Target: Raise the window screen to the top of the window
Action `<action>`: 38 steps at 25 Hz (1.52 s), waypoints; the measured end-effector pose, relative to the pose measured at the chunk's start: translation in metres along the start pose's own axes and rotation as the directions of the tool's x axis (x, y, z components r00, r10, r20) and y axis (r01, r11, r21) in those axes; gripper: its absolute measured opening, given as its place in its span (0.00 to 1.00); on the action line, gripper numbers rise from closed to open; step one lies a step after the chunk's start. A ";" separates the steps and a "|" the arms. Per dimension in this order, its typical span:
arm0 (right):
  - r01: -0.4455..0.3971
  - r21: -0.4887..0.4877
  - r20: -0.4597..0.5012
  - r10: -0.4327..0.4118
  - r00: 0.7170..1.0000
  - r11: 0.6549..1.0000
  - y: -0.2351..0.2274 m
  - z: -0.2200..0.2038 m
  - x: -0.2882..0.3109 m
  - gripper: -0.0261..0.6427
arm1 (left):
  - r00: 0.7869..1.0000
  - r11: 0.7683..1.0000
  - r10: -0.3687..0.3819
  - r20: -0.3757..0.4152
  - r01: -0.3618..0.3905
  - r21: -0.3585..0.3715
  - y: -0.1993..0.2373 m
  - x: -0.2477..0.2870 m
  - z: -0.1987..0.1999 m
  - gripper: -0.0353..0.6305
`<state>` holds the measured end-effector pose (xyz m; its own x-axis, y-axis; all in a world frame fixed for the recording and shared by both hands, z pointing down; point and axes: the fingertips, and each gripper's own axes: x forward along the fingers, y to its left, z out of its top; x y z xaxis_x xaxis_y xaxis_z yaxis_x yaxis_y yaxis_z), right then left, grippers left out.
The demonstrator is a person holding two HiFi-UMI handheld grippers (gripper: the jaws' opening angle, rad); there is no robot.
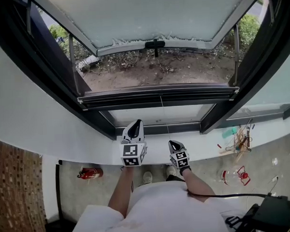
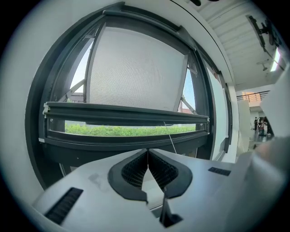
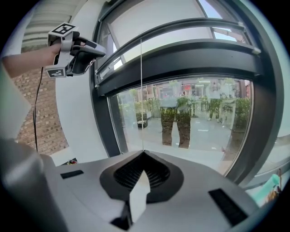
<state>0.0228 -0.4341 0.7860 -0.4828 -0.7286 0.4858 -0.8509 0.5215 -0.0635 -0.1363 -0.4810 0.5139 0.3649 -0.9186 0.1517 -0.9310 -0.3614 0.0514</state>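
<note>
The window screen's dark bottom rail (image 1: 158,94) spans the open window, and a thin pull cord (image 1: 164,117) hangs from its middle. My right gripper (image 1: 173,142) is over the white sill, shut on that cord. In the right gripper view the cord (image 3: 141,90) runs straight down into the closed jaw tips (image 3: 143,152). My left gripper (image 1: 135,122) is to its left, higher up and near the lower frame. It is shut with nothing in it (image 2: 147,150). The rail (image 2: 127,113) lies ahead of it, with the cord (image 2: 170,138) just to the right.
An outward-tilted sash (image 1: 151,18) hangs beyond the opening. A fixed glass pane (image 3: 190,118) sits below the rail. On the white sill (image 1: 89,148), small clutter (image 1: 238,141) lies at the right. The floor holds a red fire extinguisher (image 1: 90,173), a red-capped bottle (image 1: 235,175) and a black case (image 1: 274,211).
</note>
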 end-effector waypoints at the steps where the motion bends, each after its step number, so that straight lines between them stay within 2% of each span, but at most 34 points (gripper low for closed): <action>1: -0.003 0.001 0.003 0.003 1.000 1.000 0.001 0.000 0.000 0.04 | 1.000 1.000 0.000 -0.001 0.000 -0.002 -0.001 0.000 -0.001 0.06; 15: -0.012 0.006 0.049 0.012 0.999 1.000 0.002 0.022 -0.003 0.04 | 1.000 1.000 -0.001 -0.019 0.000 -0.018 -0.001 -0.001 -0.007 0.06; 23: -0.045 -0.024 0.146 0.048 0.988 0.999 0.019 0.071 0.001 0.04 | 0.999 0.999 -0.018 -0.027 0.017 -0.027 -0.002 0.003 -0.008 0.06; 31: -0.059 -0.027 0.178 0.063 0.982 0.998 0.028 0.088 0.002 0.04 | 0.999 0.999 -0.029 -0.019 0.028 -0.042 0.000 0.007 -0.006 0.06; 38: -0.056 -0.037 0.270 0.064 0.961 0.998 0.028 0.133 -0.004 0.04 | 0.999 0.998 -0.034 -0.006 0.034 -0.060 0.002 0.010 0.000 0.06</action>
<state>-0.0271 -0.4757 0.6667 -0.5741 -0.7865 0.2275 -0.8143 0.5775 -0.0584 -0.1342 -0.4904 0.5158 0.3967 -0.9047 0.1553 -0.9168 -0.3821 0.1157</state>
